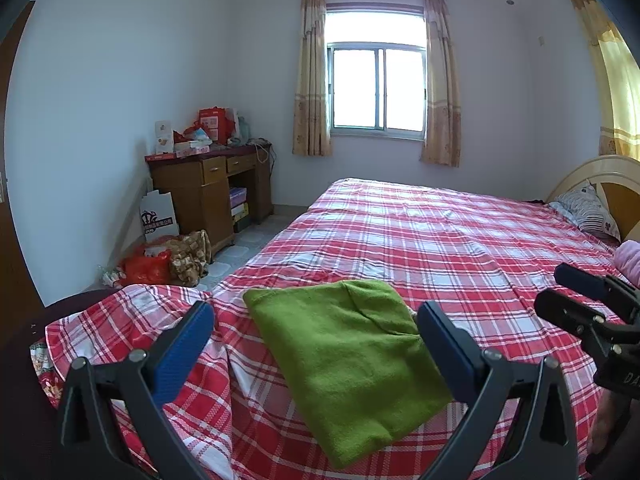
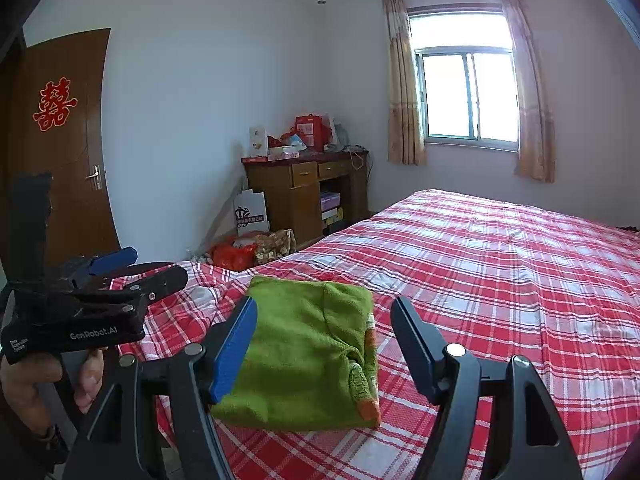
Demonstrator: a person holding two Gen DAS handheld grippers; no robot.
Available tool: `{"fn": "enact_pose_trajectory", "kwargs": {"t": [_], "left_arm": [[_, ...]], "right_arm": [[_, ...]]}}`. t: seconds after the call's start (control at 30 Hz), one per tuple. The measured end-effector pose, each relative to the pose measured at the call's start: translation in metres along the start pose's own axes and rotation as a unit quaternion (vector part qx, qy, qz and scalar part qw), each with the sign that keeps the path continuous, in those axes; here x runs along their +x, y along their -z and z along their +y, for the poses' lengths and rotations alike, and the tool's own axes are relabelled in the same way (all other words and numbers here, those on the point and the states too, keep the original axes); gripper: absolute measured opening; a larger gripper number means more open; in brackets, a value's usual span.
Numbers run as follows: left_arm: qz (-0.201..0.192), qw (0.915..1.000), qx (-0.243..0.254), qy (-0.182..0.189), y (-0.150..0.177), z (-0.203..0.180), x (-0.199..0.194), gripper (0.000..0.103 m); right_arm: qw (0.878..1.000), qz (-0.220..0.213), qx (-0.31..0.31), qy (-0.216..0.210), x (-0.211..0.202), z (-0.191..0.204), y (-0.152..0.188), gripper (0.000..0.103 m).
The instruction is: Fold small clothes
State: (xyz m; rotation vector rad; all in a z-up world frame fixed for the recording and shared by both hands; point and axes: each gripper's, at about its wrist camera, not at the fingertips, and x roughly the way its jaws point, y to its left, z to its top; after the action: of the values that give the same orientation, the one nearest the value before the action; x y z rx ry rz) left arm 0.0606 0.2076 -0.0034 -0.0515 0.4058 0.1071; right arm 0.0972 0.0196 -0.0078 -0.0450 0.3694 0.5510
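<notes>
Both claws gape wide, holding nothing: left claw (image 1: 316, 344), right claw (image 2: 324, 344). Between their fingers a folded green garment (image 1: 348, 356) lies near the bed's (image 1: 460, 240) near-left corner. Far left, a cluttered wooden desk (image 2: 304, 196).

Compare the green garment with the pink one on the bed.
The green garment lies near the foot of the bed, in full view as a flat folded bundle; the pink one lies far toward the headboard side, mostly cut off by the frame edge. The green shows an orange trim in the right wrist view; the pink looks plain. Both rest on the plaid sheet.
</notes>
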Motion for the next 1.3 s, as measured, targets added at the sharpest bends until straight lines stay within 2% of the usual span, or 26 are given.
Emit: {"fn": "enact_pose_trajectory", "kwargs": {"t": [0.5, 1.3], "left_arm": [[0.010, 0.9999, 0.005, -0.002, 0.0011, -0.0002, 0.0034, 0.103], [-0.009, 0.9995, 0.008, -0.029, -0.0049, 0.0052, -0.0017, 0.103]], "right_arm": [[1.000, -0.006, -0.001, 0.001, -0.0017, -0.0003, -0.0005, 0.070], [1.000, -0.014, -0.007, -0.004, -0.0070, 0.0045, -0.0029, 0.071]]}}
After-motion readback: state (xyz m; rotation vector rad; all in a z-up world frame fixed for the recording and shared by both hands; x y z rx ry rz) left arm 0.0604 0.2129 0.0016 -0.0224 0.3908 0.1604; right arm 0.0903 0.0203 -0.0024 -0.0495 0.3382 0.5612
